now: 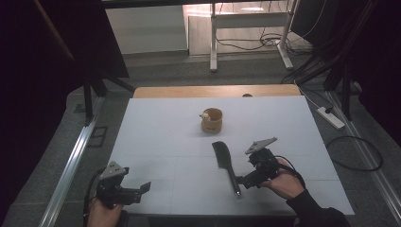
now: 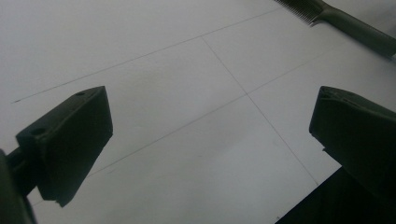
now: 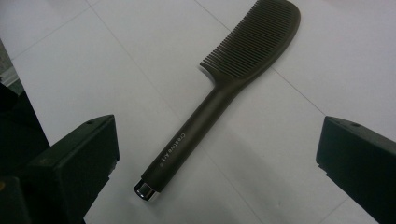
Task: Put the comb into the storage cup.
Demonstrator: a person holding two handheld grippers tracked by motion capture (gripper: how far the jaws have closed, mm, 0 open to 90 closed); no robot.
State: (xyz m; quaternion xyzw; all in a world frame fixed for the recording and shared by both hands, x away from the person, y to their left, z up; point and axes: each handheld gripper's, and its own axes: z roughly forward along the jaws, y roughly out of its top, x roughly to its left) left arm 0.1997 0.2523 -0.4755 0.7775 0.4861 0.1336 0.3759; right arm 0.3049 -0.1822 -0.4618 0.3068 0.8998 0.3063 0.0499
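Far left, near the front edge of the white table (image 1: 156, 132): left gripper (image 1: 142, 189), jaws spread wide with nothing between them, parked low and well apart from everything else, probably kept out of the way as the idle hand. In the left gripper view, bare tabletop between the jaws.

Centre, farther back: a small tan cup (image 1: 212, 120), upright, something pale at its rim, too small to identify. Apart from the comb; possibly the place meant for it.

Right of centre, nearer the front: black comb (image 3: 219, 93), flat on the table, toothed head pointing away, handle toward the person. Matte dark plastic, fine teeth along one curved edge, slim round handle with small white lettering and a shiny metal end cap.

Furthest right: right gripper (image 1: 246, 179), just beside the handle end, jaws wide apart either side of the handle in the right gripper view, not touching it. Seemingly lined up to close on the handle.
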